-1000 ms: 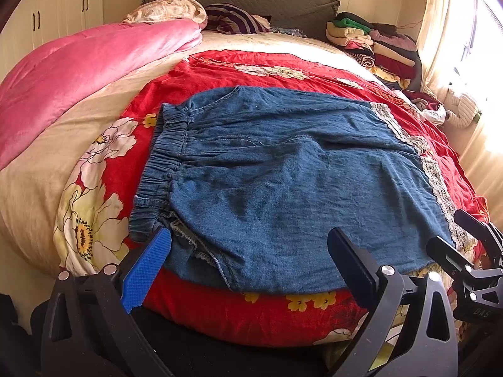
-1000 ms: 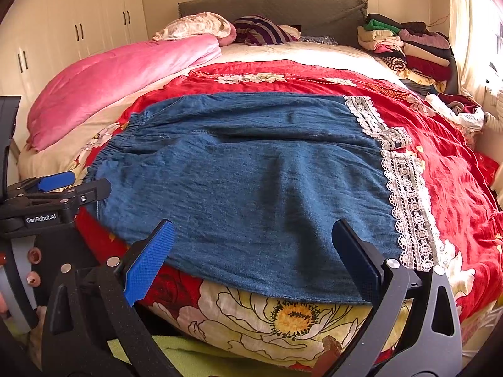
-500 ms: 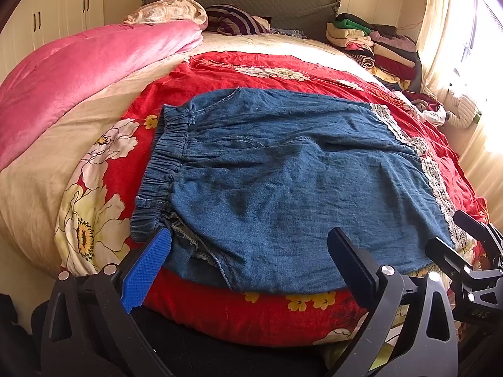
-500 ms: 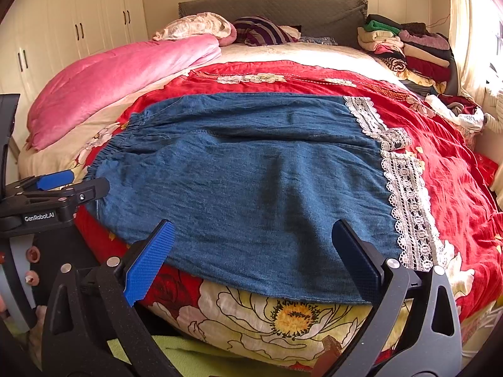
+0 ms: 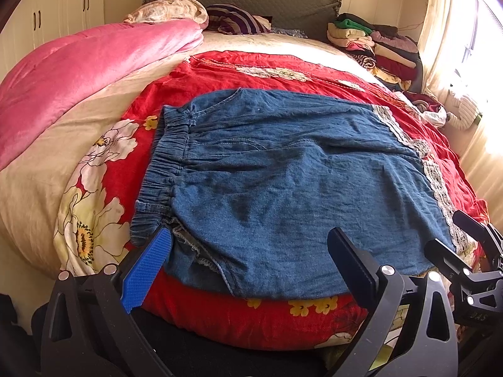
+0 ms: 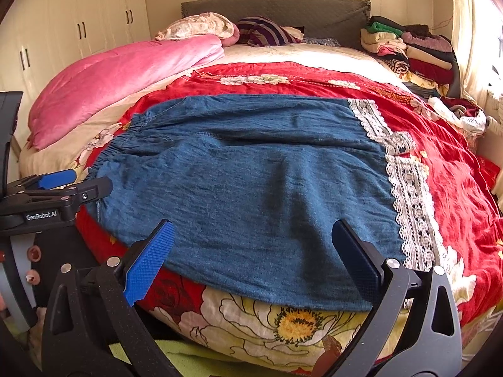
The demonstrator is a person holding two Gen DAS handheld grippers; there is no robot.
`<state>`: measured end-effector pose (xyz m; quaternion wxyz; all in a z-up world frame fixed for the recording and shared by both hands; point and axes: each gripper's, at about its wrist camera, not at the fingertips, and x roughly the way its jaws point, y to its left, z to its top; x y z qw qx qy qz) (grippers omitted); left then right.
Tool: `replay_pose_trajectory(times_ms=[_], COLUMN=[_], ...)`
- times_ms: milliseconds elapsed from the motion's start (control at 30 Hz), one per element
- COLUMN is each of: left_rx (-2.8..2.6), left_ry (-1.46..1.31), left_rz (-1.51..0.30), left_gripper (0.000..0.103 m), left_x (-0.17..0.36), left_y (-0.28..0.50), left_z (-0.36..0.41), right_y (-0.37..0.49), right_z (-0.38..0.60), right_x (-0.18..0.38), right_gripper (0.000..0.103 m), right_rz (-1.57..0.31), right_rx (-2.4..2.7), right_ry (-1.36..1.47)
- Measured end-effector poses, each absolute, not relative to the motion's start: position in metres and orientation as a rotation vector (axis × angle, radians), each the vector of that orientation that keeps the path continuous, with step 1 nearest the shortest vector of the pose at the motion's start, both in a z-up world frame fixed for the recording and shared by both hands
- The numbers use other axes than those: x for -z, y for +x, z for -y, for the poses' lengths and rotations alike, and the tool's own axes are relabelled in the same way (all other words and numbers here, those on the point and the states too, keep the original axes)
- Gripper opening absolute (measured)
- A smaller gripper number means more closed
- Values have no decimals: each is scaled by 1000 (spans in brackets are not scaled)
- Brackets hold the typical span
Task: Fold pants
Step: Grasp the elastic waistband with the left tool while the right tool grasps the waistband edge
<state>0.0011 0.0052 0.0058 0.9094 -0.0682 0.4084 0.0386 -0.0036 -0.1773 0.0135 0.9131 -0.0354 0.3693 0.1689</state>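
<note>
Two grippers are in view, and neither holds anything. My left gripper (image 5: pixel 248 257) hangs with its jaws spread wide at the near edge of the bed (image 5: pixel 47 169), over the waistband end of the pants (image 5: pixel 283 182). My right gripper (image 6: pixel 251 248) is likewise spread and empty, poised over the near edge of the pants toward the hem end.

Position of the work item: the pants lie flat on the red floral blanket (image 6: pixel 456 188), laid crosswise to my view. The elastic waistband (image 5: pixel 163 169) is on my left, and the lace-trimmed hems (image 6: pixel 408 194) are on my right. The near edge of the denim reaches the front edge of the mattress.

Status, as I judge it:
1. The lace trim appears as two offset strips, and the far edge near the waistband steps outward. I take this to mean one leg already lies over the other, so the lengthwise fold is probably done. I cannot confirm how many layers there are.
2. The fabric is fairly smooth, with only shallow wrinkles across the middle.
3. No crosswise fold is present: waistband and hems are well apart, at opposite ends.

Remaining work, as I judge it:
1. Grasp one end, most likely the hem end with my right gripper.
2. Carry it over to meet the waistband.
3. Repeat if a more compact bundle is wanted, then flatten the result.
</note>
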Motion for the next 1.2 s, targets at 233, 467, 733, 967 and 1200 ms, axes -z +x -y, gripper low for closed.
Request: replay_pose_trajectory(times_ms=[233,467,733,967,1200], left_rx=[-107,-166,-219,-209,-175], left_ry=[-143,-162,-183,-178,-170], left_rz=[-851,-860,-875,-928,-974], left_gripper=[99,99,99,99,99], left_x=[-5,-6,-5,4,17], left_y=[23,55,93,133,183], left_z=[-19,-53,-94,-120,-139], right_y=[19,67,116,164,215], right_z=[165,140,113,96,79], right_x=[-19,-23,-34,-28,-14], right_gripper=[95,95,95,95,95], right_rz=[-768,-777,-755,-784,-830], right_rx=[-399,-465,-505,-508,-511], right_ry=[-78,-123,-173,-232,-286])
